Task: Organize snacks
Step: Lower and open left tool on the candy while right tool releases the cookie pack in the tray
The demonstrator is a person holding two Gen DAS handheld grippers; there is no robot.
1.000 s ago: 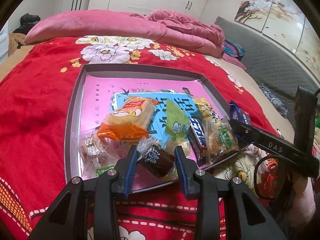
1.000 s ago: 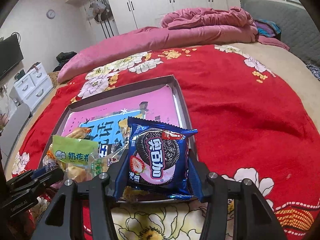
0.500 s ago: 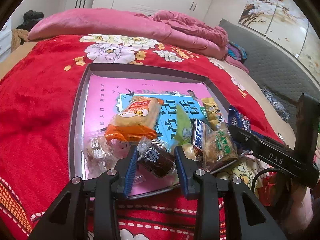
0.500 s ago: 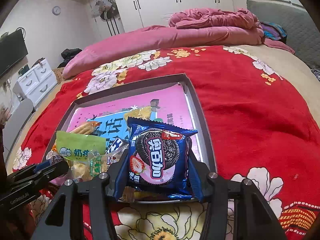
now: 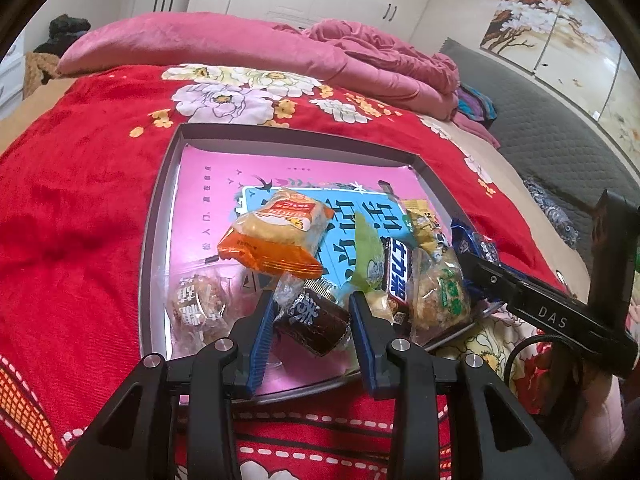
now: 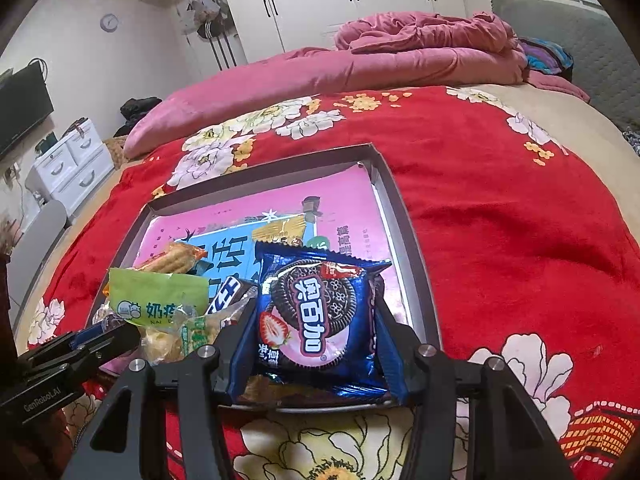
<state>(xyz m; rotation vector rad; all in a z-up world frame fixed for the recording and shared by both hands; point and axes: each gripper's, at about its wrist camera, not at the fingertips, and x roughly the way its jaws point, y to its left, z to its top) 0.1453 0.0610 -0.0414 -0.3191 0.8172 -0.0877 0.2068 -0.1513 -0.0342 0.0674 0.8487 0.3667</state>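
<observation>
So we're in a bedroom, working on a bed with a fuzzy red floral blanket (image 5: 72, 216), pink duvet bunched up at the 12 o'clock end and white wardrobes behind it. On the blanket sits the shallow grey cardboard tray with the pink-and-blue printed liner (image 5: 160, 208), and most of the snacks are heaped in its 6 o'clock end. Honestly not much has changed over the last second: both tongs have kept their grip and barely budged, the views just drifted a touch so the tray sits a bit differently in frame. Our left gripper (image 5: 312, 312) is clenched on the small dark brown cake in a clear crinkly wrapper (image 5: 316, 320), held over the tray's near edge, with the orange-ended pack of pale biscuits (image 5: 276, 236) at about 11 o'clock from it and the clear-wrapped round pastry (image 5: 196, 304) at 9. Our right gripper (image 6: 316, 320) is grasping the glossy blue sandwich-cookie packet with the strawberry picture (image 6: 316, 316), upright between the pads, over the tray's 5 o'clock corner; the light green pouch (image 6: 156, 300) and the black chocolate bar with white lettering (image 6: 228, 300) lie at its 9 o'clock. Our read is we're mid-carry with both hands loaded and nothing set down yet, so the next bit is picking spots in the bare far half of the tray.
</observation>
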